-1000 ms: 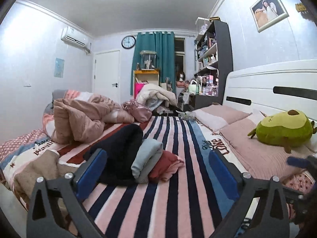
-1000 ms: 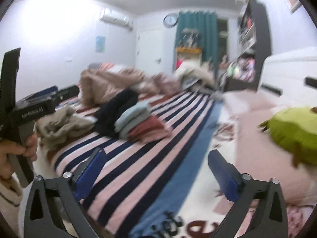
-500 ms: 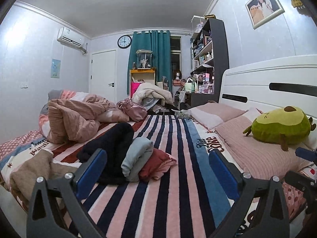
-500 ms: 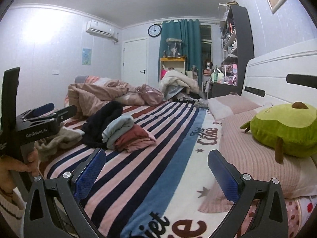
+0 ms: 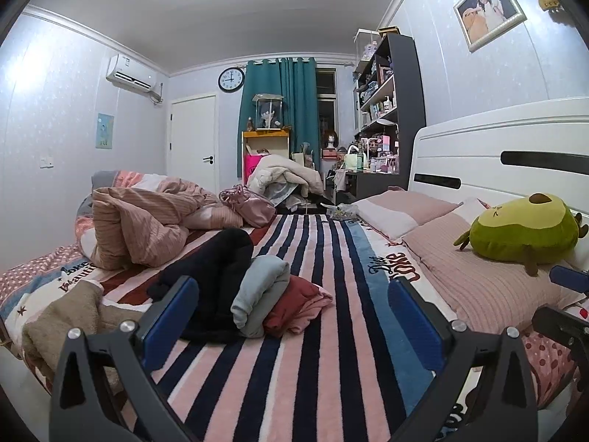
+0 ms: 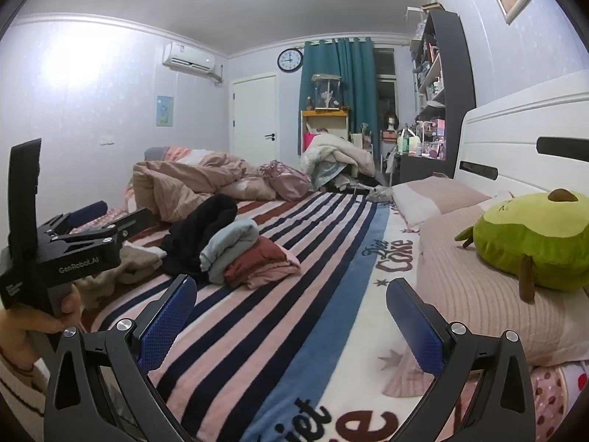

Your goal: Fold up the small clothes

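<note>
Two grippers: left gripper (image 5: 291,316), right gripper (image 6: 289,316). Four garments: black garment (image 5: 217,269), grey-blue garment (image 5: 259,294), red garment (image 5: 294,304), beige garment (image 5: 62,316). Two pillows (image 5: 405,210). One avocado plush (image 5: 522,230), one wall clock (image 5: 231,79), one crumpled duvet (image 5: 140,221).

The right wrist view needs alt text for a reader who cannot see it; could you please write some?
The open right gripper hovers above a striped blanket on a bed, holding nothing. Ahead lies a pile of black, grey-blue and red clothes; a green avocado plush sits on a pillow at right. At left, a hand holds the left gripper.
</note>
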The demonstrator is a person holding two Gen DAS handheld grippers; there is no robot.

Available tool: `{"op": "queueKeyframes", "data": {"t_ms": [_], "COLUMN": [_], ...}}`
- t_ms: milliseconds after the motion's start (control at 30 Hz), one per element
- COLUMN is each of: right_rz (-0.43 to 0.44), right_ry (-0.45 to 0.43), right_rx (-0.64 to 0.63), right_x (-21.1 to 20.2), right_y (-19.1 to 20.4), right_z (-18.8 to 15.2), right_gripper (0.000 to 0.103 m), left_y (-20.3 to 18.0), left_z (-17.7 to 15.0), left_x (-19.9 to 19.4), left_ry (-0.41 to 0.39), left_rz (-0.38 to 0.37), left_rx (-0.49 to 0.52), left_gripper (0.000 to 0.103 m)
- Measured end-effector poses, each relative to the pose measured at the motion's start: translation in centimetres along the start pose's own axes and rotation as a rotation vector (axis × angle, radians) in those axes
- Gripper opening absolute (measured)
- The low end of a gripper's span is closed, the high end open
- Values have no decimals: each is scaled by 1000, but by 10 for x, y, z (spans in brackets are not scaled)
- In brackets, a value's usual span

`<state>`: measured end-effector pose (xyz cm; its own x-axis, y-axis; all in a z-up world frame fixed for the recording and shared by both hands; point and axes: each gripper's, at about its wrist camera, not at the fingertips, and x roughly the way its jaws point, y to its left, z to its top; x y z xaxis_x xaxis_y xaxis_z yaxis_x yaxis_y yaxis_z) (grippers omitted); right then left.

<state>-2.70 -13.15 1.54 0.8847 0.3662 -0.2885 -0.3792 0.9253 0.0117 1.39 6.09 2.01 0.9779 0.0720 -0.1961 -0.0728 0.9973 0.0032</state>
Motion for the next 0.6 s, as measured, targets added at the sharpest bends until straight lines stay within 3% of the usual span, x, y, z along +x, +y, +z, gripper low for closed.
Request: {"op": "queueKeyframes", "data": {"t_ms": [600], "right_rz": [-35], "right_ry": [-4], "right_rx": [34], "right_x": [-15], "right_y": [0], "right_z": [-1], "right_gripper": [103], "left_y": [-5], "left_z": [-3], "left_x": [-8], "left_ry": [-1], "left_rz": [-8], "left_rx": [26], "left_gripper": [102]}}
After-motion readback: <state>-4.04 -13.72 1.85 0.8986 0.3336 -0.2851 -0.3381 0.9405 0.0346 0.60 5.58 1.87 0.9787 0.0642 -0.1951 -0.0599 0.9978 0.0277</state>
